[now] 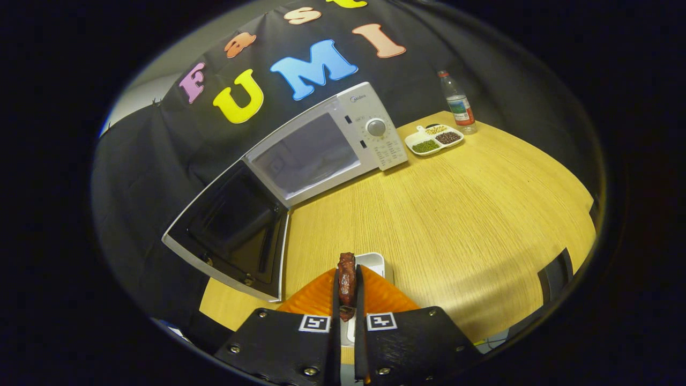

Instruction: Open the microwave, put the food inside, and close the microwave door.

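Between its fingers the hand-held gripper (347,300) pinches the food (347,281), small, light, probably greasy; microwave (321,150) open at eleven o'clock.

1 microwave (321,147), 1 bottle (459,104), 1 divided dish (434,140), 1 meat piece (347,279).

Wooden table (455,214), black cloth wall (139,161), seemingly dim.

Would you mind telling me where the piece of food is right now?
The gripper is shut on the piece of food, held between the fingers above a white dish, ahead of the microwave with its open door.
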The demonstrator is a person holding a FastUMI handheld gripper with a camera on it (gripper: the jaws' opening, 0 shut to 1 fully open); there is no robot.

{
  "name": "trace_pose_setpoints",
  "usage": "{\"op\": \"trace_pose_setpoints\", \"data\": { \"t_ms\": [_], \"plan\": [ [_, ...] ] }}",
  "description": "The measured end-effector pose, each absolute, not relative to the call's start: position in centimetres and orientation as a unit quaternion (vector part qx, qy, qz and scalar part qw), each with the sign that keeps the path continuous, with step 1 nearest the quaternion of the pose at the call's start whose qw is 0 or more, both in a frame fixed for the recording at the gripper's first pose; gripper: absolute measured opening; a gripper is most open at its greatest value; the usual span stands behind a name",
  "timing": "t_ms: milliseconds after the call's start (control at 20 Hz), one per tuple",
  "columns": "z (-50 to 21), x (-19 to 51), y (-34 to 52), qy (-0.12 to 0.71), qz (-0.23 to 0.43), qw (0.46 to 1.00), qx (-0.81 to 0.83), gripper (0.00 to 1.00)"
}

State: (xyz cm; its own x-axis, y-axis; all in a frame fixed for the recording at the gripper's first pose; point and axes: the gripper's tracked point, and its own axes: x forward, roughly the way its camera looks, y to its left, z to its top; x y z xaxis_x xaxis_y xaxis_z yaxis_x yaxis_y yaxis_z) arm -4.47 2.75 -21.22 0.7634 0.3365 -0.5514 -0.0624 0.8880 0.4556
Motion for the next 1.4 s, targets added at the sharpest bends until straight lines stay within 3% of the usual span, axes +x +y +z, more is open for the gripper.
{"op": "trace_pose_setpoints", "data": {
  "t_ms": [850, 1400],
  "plan": [
    [-13.5, 9.4, 9.5, 0.256, 0.208, 0.915, 0.232, 0.1],
    [-15.9, 22.1, 12.0, 0.214, 0.184, 0.932, 0.229, 0.1]
  ]
}}
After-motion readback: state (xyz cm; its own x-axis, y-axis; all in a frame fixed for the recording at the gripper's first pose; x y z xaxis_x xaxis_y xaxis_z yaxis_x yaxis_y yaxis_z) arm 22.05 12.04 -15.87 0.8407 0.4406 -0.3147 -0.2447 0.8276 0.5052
